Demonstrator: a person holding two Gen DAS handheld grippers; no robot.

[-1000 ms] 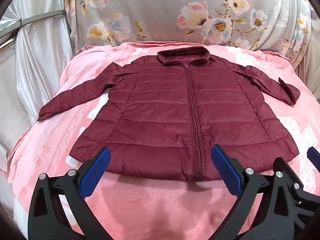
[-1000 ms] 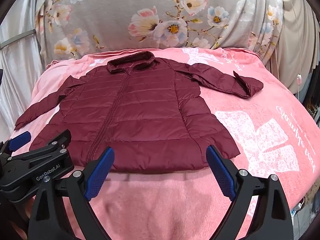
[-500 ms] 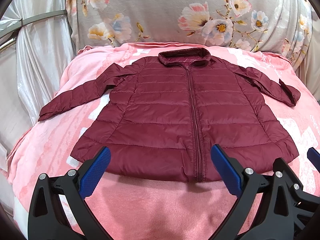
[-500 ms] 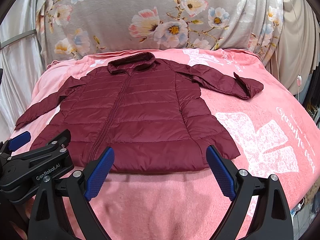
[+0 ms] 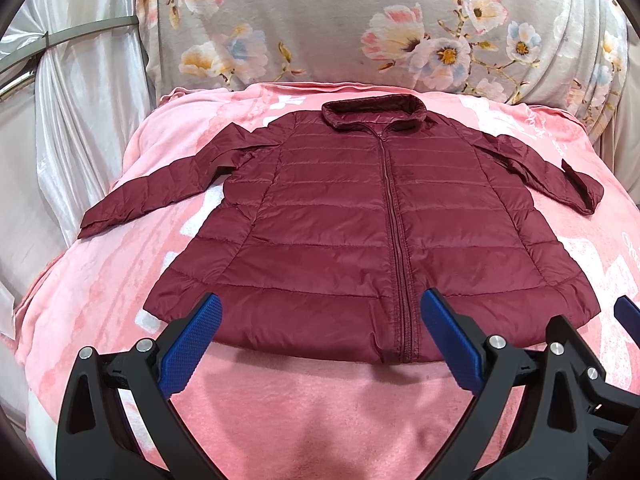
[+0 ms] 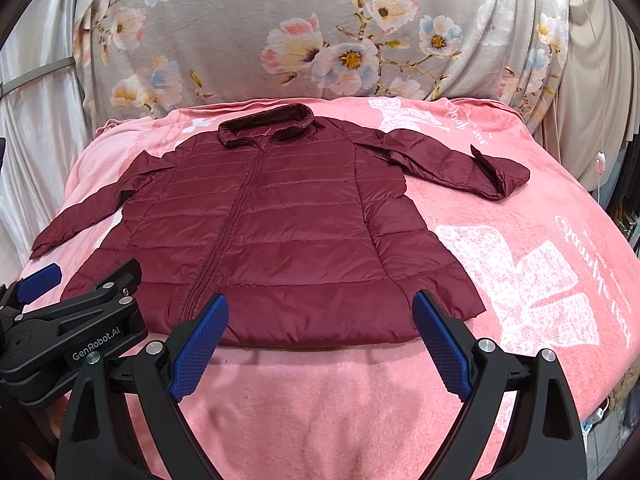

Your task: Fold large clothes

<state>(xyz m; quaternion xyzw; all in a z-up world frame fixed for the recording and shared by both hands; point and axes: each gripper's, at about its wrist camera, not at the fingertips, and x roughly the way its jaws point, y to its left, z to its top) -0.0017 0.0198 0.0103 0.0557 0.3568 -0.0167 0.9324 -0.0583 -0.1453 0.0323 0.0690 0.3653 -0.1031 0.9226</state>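
Jacket (image 5: 344, 232), maroon, quilted, puffer type, spread flat and front-up across the centre of both frames on a pink blanket (image 5: 300, 408), zip closed, collar (image 5: 372, 114) toward the upper middle, hem nearest the cameras. Probably light and airy, soft, compressible, with a slick nylon-looking shell: likely to slide on itself and spring back out of a fold unless pressed down. No stiffness to speak of, so any lifted part bound to droop. Not fragile.

Best places to take hold, as a judgement: the cuff of each sleeve for folding the arms inward, then the two hem corners, lower left (image 5: 160, 304) and lower right (image 5: 580, 304) of the left wrist frame, pinching both layers together at the stitched edge rather than on a puffy panel, where slick fabric could slip out.

Left gripper (image 5: 320, 352) spread wide, holding nothing, hovering just short of the hem at the bottom of the frame. Right gripper (image 6: 320, 348) likewise wide apart and empty, beside the left one, same height.

Count: one jacket, two sleeves, left-frame sleeve (image 5: 160, 196) lying straight, right-frame sleeve (image 6: 452, 160) with its cuff (image 6: 500, 176) turned back; one blanket; one floral cloth (image 5: 360, 24) draped behind; two grippers.
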